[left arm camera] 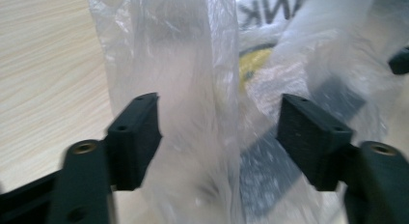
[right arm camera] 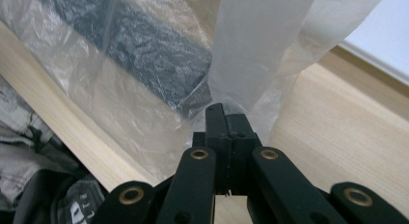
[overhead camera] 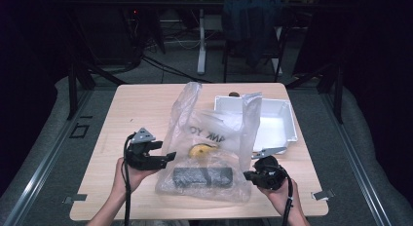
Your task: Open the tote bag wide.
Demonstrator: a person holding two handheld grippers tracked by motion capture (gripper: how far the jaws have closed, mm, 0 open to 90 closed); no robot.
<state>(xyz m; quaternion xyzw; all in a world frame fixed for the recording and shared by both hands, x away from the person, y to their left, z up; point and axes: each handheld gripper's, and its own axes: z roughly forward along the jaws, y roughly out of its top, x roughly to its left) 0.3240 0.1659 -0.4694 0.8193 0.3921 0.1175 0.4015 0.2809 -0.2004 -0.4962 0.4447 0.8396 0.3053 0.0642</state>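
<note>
Bag film runs between my left gripper (left arm camera: 219, 137)'s spread jaws, untouched I think through the blur. The clear crinkled plastic bag (overhead camera: 209, 138) lies mid-table, black block's long axis crosswise, nearer my right gripper (right arm camera: 226, 113), clenched on its edge.

Tongs (right arm camera: 226, 119) pinching plastic bag (right arm camera: 263, 45), wooden table (right arm camera: 337, 132)

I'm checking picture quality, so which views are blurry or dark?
High view: dim, dark surroundings, table lit. Left gripper view: the bag and jaws are smeared with blur. Right gripper view: sharpest, the jaws crisp on the bag's film, bright white upper right.
</note>
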